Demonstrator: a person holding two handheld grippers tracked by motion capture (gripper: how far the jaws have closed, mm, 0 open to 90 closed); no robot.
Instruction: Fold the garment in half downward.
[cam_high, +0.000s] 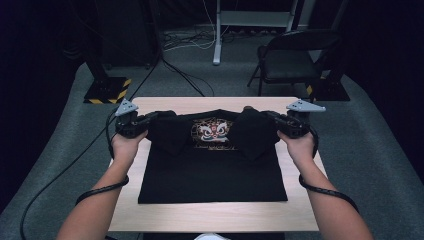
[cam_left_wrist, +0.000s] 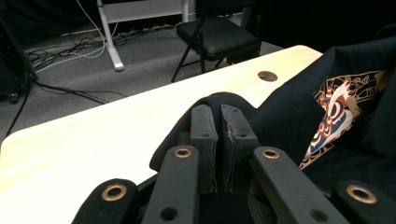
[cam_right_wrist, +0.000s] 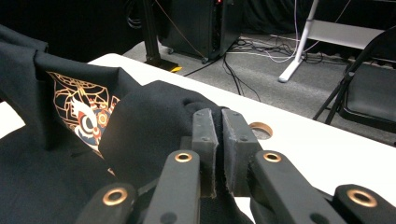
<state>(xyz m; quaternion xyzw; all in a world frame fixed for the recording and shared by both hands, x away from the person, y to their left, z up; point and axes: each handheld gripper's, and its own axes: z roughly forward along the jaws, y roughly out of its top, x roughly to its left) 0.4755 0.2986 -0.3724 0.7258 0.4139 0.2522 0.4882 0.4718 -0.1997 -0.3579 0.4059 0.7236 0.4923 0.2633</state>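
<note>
Both forearms reach to 2 grippers, left gripper (cam_high: 150, 120) and right gripper (cam_high: 265, 117), each clamped on the black T-shirt (cam_high: 212, 172) between them, on a wooden table (cam_high: 215, 215); folding chair (cam_high: 292, 60) beyond.

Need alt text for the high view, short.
A person's two hands hold tongs, the left tongs and right tongs each shut on an upper corner of a black T-shirt with a mask print, its top part folded toward the person on a light wooden table. A black folding chair stands beyond.
</note>
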